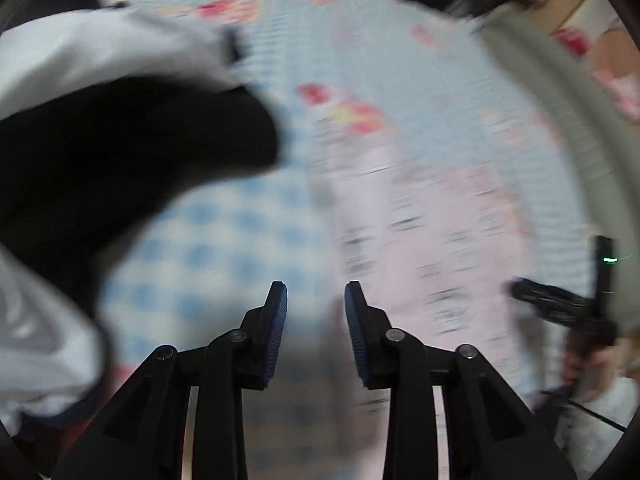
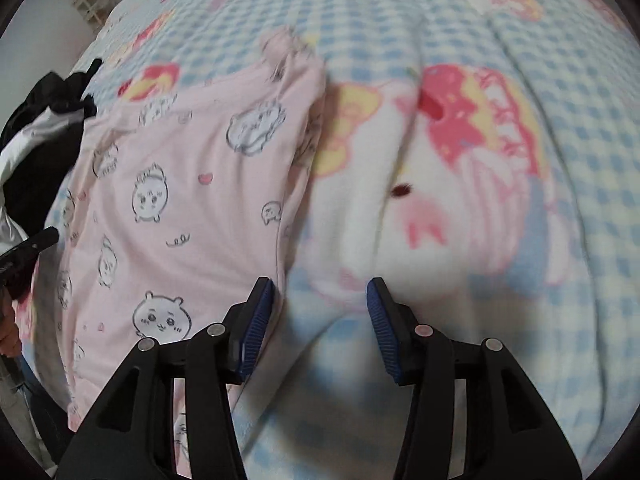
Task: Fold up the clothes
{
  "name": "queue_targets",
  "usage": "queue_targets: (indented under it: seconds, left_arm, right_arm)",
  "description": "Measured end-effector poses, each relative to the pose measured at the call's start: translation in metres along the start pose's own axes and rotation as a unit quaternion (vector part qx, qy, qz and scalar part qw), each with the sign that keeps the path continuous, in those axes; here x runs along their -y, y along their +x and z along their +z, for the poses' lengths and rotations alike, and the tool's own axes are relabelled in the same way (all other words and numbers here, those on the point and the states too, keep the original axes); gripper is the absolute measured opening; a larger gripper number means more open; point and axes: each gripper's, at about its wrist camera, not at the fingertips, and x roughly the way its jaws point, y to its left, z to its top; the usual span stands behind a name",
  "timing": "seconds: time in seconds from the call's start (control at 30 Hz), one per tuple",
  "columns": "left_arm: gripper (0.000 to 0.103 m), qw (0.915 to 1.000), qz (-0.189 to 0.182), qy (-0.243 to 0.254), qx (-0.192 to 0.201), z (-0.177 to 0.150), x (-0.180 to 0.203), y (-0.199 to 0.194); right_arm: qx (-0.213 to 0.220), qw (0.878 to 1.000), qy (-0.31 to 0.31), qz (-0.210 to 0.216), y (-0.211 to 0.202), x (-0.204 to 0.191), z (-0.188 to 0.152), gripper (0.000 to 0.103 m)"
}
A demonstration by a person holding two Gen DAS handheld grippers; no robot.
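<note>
Pink printed garment (image 2: 192,184) flat on fleecy checked blanket (image 2: 560,160); both tongs released.

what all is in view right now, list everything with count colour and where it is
pink garment: one, pale pink with printed cartoon animals, lying flat on the bed, left of centre in the right wrist view
black and white clothing: one heap, piece count unclear, at the pink garment's left edge
blanket: one, blue and white check with pink and yellow cartoon prints, covering the bed
shelf: one, pale, far corner, blurred
left tool: one, black with blue pads, open, holding nothing
right tool: one, black with blue pads, open, by the garment's right edge
hand: one, gripping the right tool's handle
</note>
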Motion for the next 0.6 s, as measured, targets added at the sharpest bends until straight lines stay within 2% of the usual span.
queue_targets:
  seconds: [0.07,0.13,0.2,0.27,0.33,0.43,0.47,0.53,0.57,0.6]
  left_arm:
    - [0.033,0.9996,0.017,0.018,-0.012,0.005,0.006,0.013]
    - [0.033,0.9955,0.079,0.029,-0.043,0.012,0.006,0.038]
    - [0.033,0.9941,0.093,0.006,-0.056,0.017,-0.008,0.041]
    - [0.033,0.9947,0.096,-0.010,-0.037,0.025,-0.017,0.027]
    - [0.032,0.9972,0.073,-0.013,-0.007,0.036,-0.021,0.011]
    - [0.042,0.9977,0.066,0.004,0.010,0.050,-0.012,0.015]
    - [0.047,0.9976,0.067,0.012,0.013,0.054,-0.007,0.018]
    - [0.047,0.9970,0.070,0.026,0.021,0.063,0.001,0.025]
    - [0.040,0.9966,0.071,0.033,0.024,0.067,0.006,0.028]
    - [0.015,0.9962,0.072,0.041,0.028,0.072,0.010,0.032]
  right_arm:
    - [0.035,0.999,-0.003,0.010,-0.013,-0.010,0.009,0.049]
    - [0.044,0.998,-0.007,0.036,-0.013,-0.022,0.020,0.049]
    - [0.010,1.000,-0.023,-0.004,0.007,-0.029,0.025,0.047]
    - [-0.016,0.998,-0.033,-0.043,0.023,-0.026,0.027,0.042]
    - [-0.003,1.000,-0.006,-0.030,0.013,-0.005,0.028,0.043]
    - [0.040,0.999,0.023,-0.025,-0.005,0.011,0.040,0.048]
    - [0.053,0.998,0.027,-0.012,-0.008,0.011,0.046,0.051]
    - [0.073,0.997,0.028,0.018,-0.008,0.006,0.060,0.061]
    - [0.074,0.997,0.024,0.021,-0.001,0.002,0.067,0.067]
    - [0.072,0.997,0.020,0.021,0.007,-0.003,0.074,0.066]
